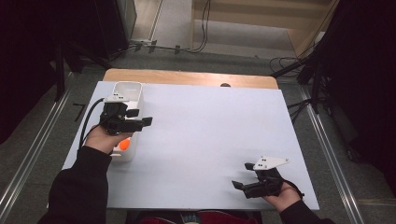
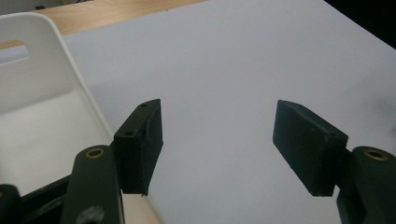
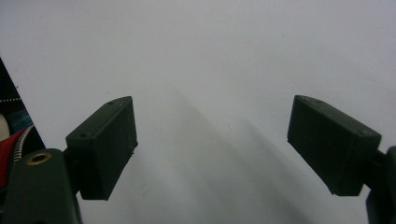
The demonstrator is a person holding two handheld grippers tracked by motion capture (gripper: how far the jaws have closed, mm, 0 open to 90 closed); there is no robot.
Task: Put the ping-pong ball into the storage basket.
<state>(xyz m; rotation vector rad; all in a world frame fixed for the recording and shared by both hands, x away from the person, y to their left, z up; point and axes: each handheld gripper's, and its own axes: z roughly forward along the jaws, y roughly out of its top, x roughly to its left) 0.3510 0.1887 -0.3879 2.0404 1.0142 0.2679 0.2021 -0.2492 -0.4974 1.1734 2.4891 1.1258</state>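
Observation:
A white bin [image 1: 128,91] stands at the left side of the white table [image 1: 205,126], and something orange [image 1: 124,144] lies in its near end. My left gripper [image 1: 142,116] hovers over the bin's right wall and points right across the table. In the left gripper view its jaws [image 2: 218,112] stand apart with nothing between them, the bin's wall [image 2: 60,60] just to their left. My right gripper [image 1: 243,175] rests near the table's front right corner, pointing left. Its jaws [image 3: 212,105] are wide apart over bare tabletop.
A wooden strip [image 1: 187,77] borders the table's far edge. Cables and dark stands lie on the floor beyond and to both sides. A red cloth [image 3: 9,140] shows past the table's edge in the right gripper view.

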